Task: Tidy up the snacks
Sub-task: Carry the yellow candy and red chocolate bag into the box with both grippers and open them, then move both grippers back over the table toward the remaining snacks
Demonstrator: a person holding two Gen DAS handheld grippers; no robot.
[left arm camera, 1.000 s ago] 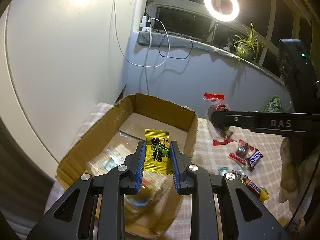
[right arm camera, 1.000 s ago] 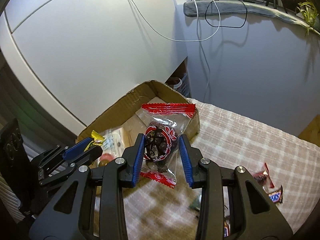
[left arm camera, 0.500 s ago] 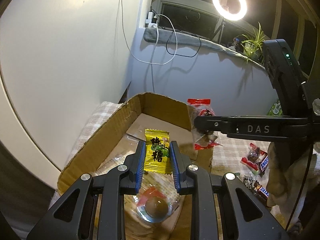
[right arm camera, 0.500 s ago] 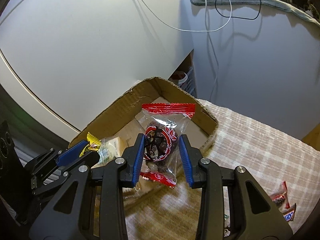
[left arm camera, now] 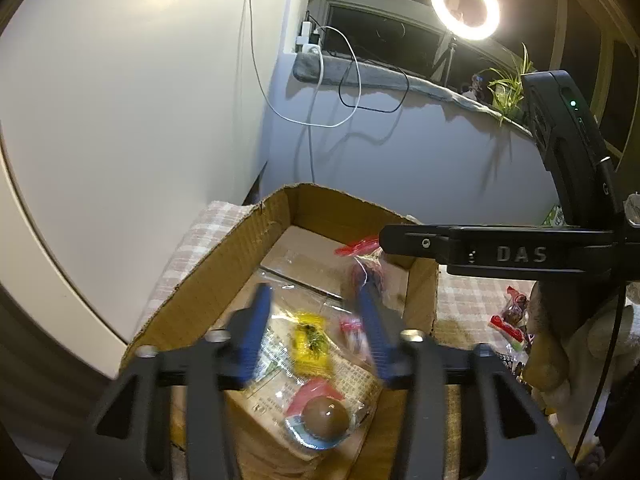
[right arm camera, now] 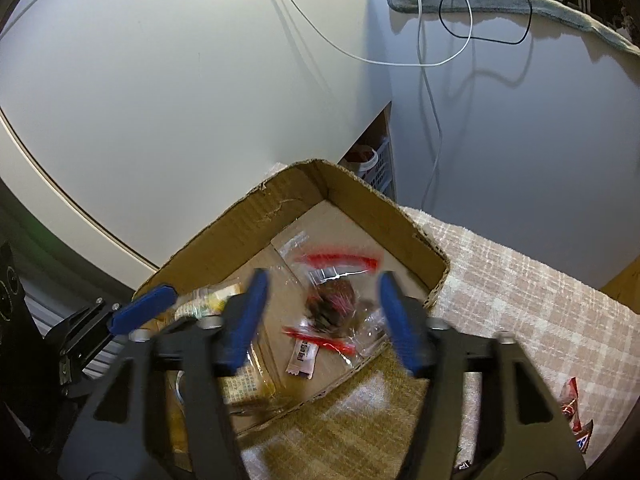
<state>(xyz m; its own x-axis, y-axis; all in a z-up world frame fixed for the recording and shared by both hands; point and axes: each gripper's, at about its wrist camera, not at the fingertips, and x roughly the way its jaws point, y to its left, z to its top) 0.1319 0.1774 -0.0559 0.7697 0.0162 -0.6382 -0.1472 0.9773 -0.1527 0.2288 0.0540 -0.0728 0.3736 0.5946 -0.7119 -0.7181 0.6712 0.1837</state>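
1. Both tongs hang over the cardboard box [right arm camera: 280, 216] – left tongs [left arm camera: 316, 332] spread wide with nothing between them, right tongs [right arm camera: 320, 320] spread wide too, nothing pinched.
2. Yellow candy [left arm camera: 310, 338] lies loose in the box on a clear printed packet, straight below the left tongs' gap.
3. Red-ended clear snack bag [right arm camera: 334, 300] sits in the box between and below the right tongs, its long axis running roughly away from the camera; blurred, so I can't tell if it has settled.
4. Round brown sweet in a clear wrapper [left arm camera: 324, 420] lies at the near end of the box.
5. Key relation – the snacks not yet boxed, like the wrapped bars [right arm camera: 576, 412], lie on the checked tabletop [right arm camera: 520, 300] to the right of the box, on the right tongs' side, so that pair is nearer.
6. Judgement: next reach likely goes right, clear of the box wall.
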